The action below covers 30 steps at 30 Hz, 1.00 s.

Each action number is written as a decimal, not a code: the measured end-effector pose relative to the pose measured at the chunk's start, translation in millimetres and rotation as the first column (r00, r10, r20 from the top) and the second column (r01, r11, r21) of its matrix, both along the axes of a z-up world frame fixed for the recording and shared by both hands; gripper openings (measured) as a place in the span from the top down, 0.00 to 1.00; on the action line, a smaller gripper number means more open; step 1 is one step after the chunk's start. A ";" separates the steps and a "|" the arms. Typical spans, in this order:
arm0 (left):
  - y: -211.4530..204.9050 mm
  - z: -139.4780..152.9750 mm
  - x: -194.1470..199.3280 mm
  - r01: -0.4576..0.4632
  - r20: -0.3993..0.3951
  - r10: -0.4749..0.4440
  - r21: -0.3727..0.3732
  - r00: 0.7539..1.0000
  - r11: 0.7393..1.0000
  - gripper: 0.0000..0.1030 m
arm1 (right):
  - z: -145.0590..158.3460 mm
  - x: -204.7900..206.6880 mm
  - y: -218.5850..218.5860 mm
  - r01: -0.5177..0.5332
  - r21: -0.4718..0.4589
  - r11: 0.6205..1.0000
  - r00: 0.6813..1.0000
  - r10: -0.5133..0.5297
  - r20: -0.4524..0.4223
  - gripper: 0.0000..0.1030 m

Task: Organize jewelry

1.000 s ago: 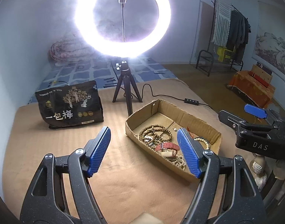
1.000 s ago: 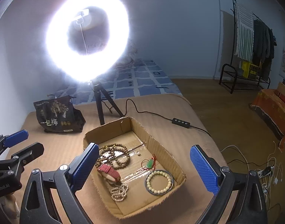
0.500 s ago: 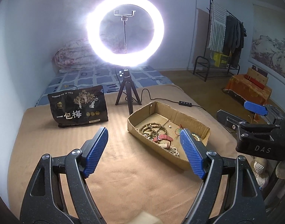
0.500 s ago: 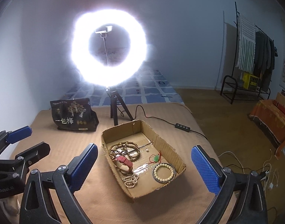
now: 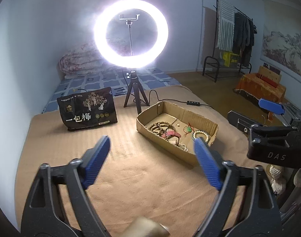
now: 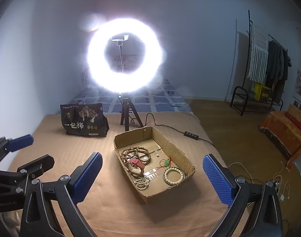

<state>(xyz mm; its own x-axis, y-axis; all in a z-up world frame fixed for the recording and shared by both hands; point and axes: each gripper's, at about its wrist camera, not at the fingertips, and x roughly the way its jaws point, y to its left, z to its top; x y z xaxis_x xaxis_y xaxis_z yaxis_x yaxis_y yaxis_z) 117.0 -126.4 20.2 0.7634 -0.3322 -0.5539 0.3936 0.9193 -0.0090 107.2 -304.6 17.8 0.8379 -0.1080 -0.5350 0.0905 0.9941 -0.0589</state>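
A shallow cardboard box (image 6: 170,148) lies on the tan cloth and also shows in the left wrist view (image 5: 148,127). Inside lie brown bead strands (image 6: 135,153), a red watch strap (image 6: 136,163), a green pendant on a red cord (image 6: 166,163), a pale bead bracelet (image 6: 173,175) and a small pale bead strand (image 6: 141,183). My right gripper (image 6: 152,175) is open and empty, held above and in front of the box. My left gripper (image 5: 151,163) is open and empty, left of and before the box. Each gripper shows at the edge of the other's view.
A lit ring light (image 6: 123,55) on a small tripod (image 6: 127,116) stands behind the box, with its cable and switch (image 6: 191,134) trailing right. A dark snack bag (image 6: 83,121) stands at the back left. The table's right edge drops to the floor.
Both grippers have pulled back and risen away from the box, which now looks smaller and farther. Both stay open and empty.
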 end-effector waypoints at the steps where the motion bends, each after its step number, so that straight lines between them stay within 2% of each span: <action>1: -0.6 -0.4 -1.5 0.002 0.005 -0.002 0.001 1.000 1.000 0.09 | -0.9 -2.0 1.6 0.002 -0.004 1.000 1.000 -0.002 0.002 0.00; 5: -3.6 1.1 -8.2 0.005 0.013 -0.005 0.019 1.000 1.000 0.08 | -1.3 -9.4 1.1 0.008 0.026 1.000 1.000 -0.008 0.002 0.00; 9: -2.4 1.1 -13.2 -0.008 0.010 0.008 0.017 1.000 1.000 0.01 | 0.2 -15.2 -4.0 0.028 0.039 0.999 0.999 -0.029 0.015 0.00; 16: -7.1 -1.2 -16.9 0.003 0.024 -0.004 0.053 1.000 0.999 0.01 | -4.3 -15.4 -11.2 0.045 0.046 0.998 0.999 -0.045 -0.004 0.00; 30: -6.6 -1.8 -17.9 0.001 0.028 -0.002 0.049 1.000 0.999 0.01 | -8.0 -16.9 -16.6 0.057 0.044 0.997 0.998 -0.056 -0.019 0.00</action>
<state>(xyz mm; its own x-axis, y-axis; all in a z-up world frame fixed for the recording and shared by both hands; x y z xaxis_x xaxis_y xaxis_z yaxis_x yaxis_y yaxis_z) 99.1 -133.0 18.5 0.7785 -0.3061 -0.5480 0.3941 0.9178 0.0473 90.3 -321.2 9.8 0.8218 -0.1305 -0.5547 0.1458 0.9892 -0.0167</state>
